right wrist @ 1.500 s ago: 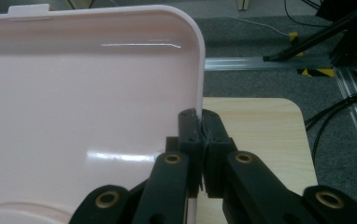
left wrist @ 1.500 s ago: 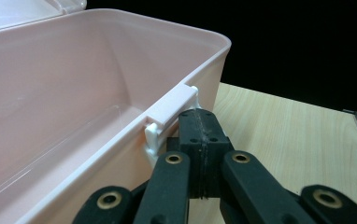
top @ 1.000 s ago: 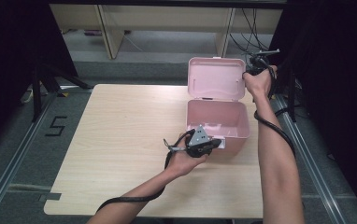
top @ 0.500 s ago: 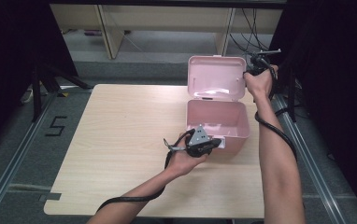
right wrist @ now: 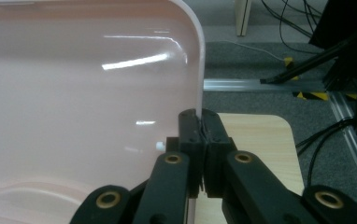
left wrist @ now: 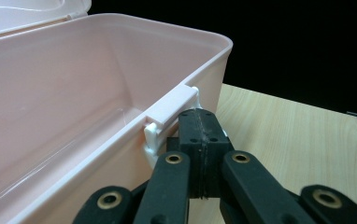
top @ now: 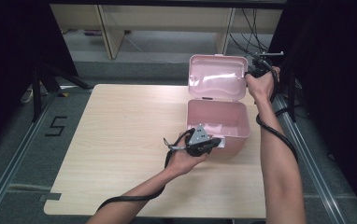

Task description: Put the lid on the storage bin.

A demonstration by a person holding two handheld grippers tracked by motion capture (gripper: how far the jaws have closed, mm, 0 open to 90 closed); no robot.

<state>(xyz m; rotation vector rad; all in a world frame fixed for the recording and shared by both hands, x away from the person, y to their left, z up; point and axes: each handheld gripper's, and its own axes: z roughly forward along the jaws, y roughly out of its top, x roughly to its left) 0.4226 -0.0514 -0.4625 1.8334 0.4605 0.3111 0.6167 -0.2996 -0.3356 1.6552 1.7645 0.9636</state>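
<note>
A pink plastic box [top: 235,140] stands open on the right of the wooden table [top: 120,130], its lid [top: 216,79] raised upright at the back. My left gripper [top: 218,141] is at the box's front wall; in the left gripper view it [left wrist: 200,119] is shut, its tips just under the rim beside the latch [left wrist: 169,109], and nothing shows between the pads. My right gripper [top: 251,71] is at the lid's right edge. In the right gripper view it [right wrist: 203,119] is shut on that thin edge of the lid [right wrist: 88,93]. The box's inside [left wrist: 64,107] looks empty.
Light wooden shelving [top: 120,23] and cables [top: 256,32] stand beyond the table's far edge. A metal rail [top: 13,163] runs along the grey floor at the left, another [top: 317,177] at the right. Each gripper's black cable [top: 279,135] trails along its forearm.
</note>
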